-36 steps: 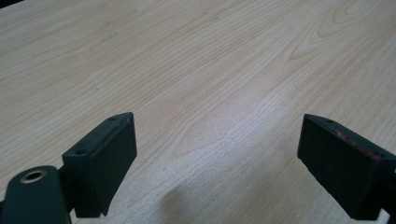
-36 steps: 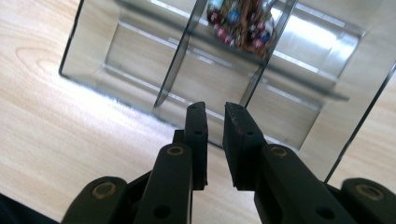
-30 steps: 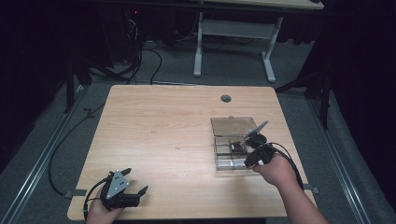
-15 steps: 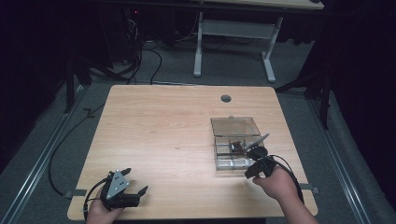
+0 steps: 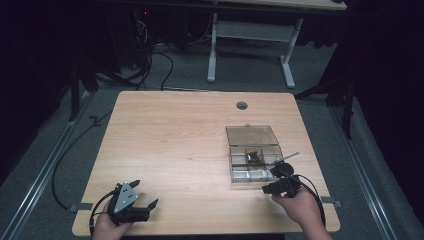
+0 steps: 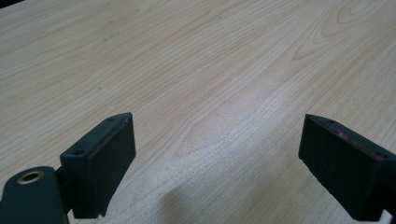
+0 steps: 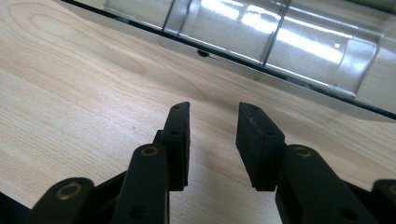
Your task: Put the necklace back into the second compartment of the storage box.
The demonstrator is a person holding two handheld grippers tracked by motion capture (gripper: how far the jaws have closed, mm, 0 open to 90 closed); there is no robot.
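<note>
A clear plastic compartment box (image 5: 241, 175) lies on the right half of the wooden table (image 5: 175, 135), its lid (image 5: 251, 135) folded open behind it. Small dark pieces (image 5: 254, 157) lie in one middle compartment. My right gripper (image 5: 270, 179) hovers just off the box's near right corner. Its jaws stand a little apart with nothing between them (image 7: 212, 112), low over the wood and facing the box's front wall (image 7: 280, 42). At the front left corner my left gripper (image 5: 146, 194) is wide open over bare wood (image 6: 215, 126).
A round cable hole (image 5: 242, 105) sits near the table's far edge. Another desk's white legs (image 5: 214, 55) and cables stand on the floor beyond. The table's left and middle are bare wood.
My right gripper has drawn back from above the box's compartments toward the table's front edge. The left gripper has stayed put.
</note>
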